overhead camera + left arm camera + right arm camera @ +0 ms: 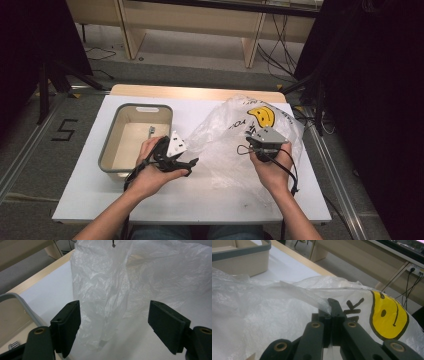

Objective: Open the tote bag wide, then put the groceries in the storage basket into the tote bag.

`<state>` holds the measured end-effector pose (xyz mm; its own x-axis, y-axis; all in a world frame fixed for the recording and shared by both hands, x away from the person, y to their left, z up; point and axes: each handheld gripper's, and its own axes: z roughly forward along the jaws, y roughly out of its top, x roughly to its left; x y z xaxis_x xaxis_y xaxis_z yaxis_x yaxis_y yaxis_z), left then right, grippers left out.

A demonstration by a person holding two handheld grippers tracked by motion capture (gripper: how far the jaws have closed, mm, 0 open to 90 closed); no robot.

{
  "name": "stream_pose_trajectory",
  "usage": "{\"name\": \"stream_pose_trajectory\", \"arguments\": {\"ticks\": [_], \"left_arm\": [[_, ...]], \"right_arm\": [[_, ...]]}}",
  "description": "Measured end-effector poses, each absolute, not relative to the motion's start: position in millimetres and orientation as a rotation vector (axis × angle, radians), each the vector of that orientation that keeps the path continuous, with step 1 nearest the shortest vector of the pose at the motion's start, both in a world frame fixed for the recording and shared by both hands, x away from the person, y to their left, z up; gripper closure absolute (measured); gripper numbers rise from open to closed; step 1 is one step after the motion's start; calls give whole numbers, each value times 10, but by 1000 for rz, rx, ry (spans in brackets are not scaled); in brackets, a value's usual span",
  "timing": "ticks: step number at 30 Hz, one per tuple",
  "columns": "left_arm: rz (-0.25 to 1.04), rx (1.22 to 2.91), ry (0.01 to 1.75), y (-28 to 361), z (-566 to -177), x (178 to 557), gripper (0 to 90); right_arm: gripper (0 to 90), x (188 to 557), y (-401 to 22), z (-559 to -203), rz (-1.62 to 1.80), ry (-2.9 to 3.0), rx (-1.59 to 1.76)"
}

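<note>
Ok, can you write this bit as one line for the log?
left gripper: open, facing plastic bag | right gripper: shut on plastic bag | bin: left of bag, small metal part inside

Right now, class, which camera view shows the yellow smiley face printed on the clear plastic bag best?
The right gripper view: the yellow smiley face is large and sharp beside the shut right gripper. The high view shows it small; the left gripper view shows plain bag film.

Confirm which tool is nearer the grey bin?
Left. The left tool sits open just beside the grey bin, facing the plastic bag. The right tool is across the bag, shut on its edge.
</note>
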<state>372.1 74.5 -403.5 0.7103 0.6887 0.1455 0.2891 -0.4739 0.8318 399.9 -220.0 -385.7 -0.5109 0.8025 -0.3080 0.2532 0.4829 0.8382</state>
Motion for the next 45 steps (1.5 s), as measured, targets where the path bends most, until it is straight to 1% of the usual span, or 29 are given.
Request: {"name": "stream_pose_trajectory", "arguments": {"ticks": [10,18,27,45], "left_arm": [[600,2021,810,1036,-3999,3672,266],[605,1999,837,1161,-3959,3661,265],[624,1983,911,1298,-3932,3719,266],[635,1970,943,1335,-3939,3752,270]], "right_arm": [[900,3995,-2231,-3839,984,2008,887],[900,4000,-2240,-3844,982,2008,897],[900,4001,-2245,-3848,985,2013,896],[900,3995,-2259,-3844,983,2015,904]]}}
